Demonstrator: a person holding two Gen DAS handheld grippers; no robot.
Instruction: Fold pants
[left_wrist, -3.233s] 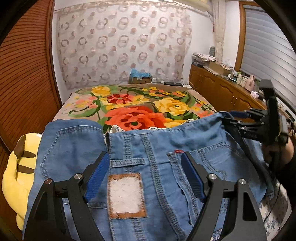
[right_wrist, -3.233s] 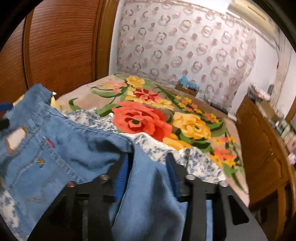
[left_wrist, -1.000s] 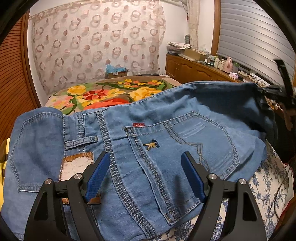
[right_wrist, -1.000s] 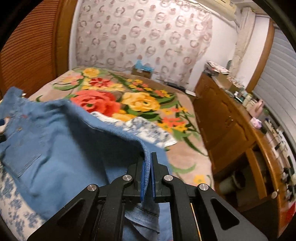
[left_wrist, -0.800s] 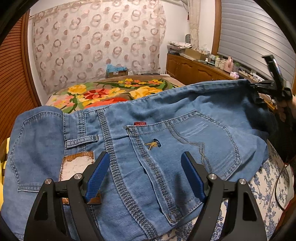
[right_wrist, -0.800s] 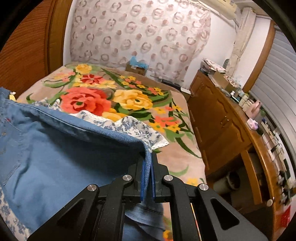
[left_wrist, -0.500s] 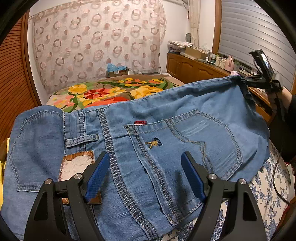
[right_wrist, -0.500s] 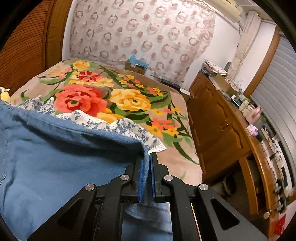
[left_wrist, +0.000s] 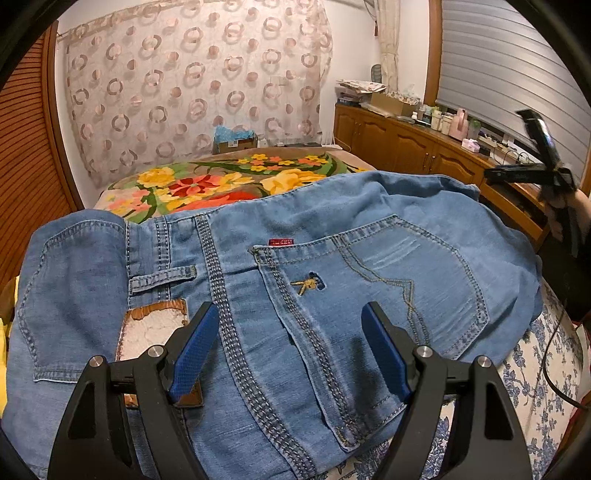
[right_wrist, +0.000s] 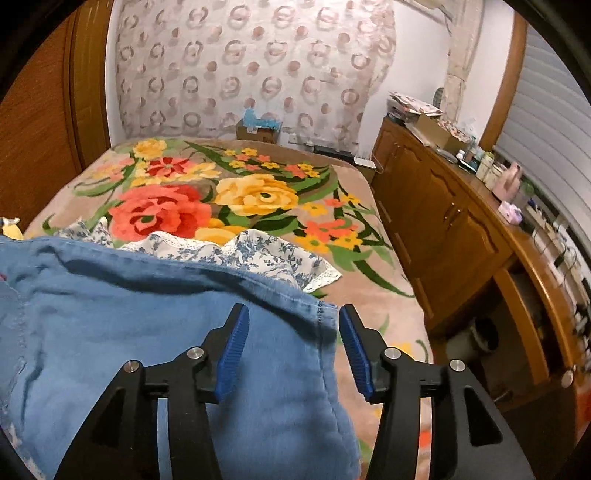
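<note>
Lying flat, pants (left_wrist: 295, 295) over floral blanket (right_wrist: 258, 199) — both tools gape empty; right tool (right_wrist: 291, 350) just released — cabinets (right_wrist: 443, 221) beside.

No readable text anywhere. Small red tab (left_wrist: 281, 242) sewn on the jeans (left_wrist: 332, 295) just above the back pocket (left_wrist: 376, 288): lettering too small to make out. Tan waistband patch (left_wrist: 155, 328) worn white, blank of any legible print. Gold embroidered mark (left_wrist: 306, 285) on the pocket: a figure, not letters. Bottles and boxes on the far wooden sideboard (left_wrist: 424, 147): labels blurred.
</note>
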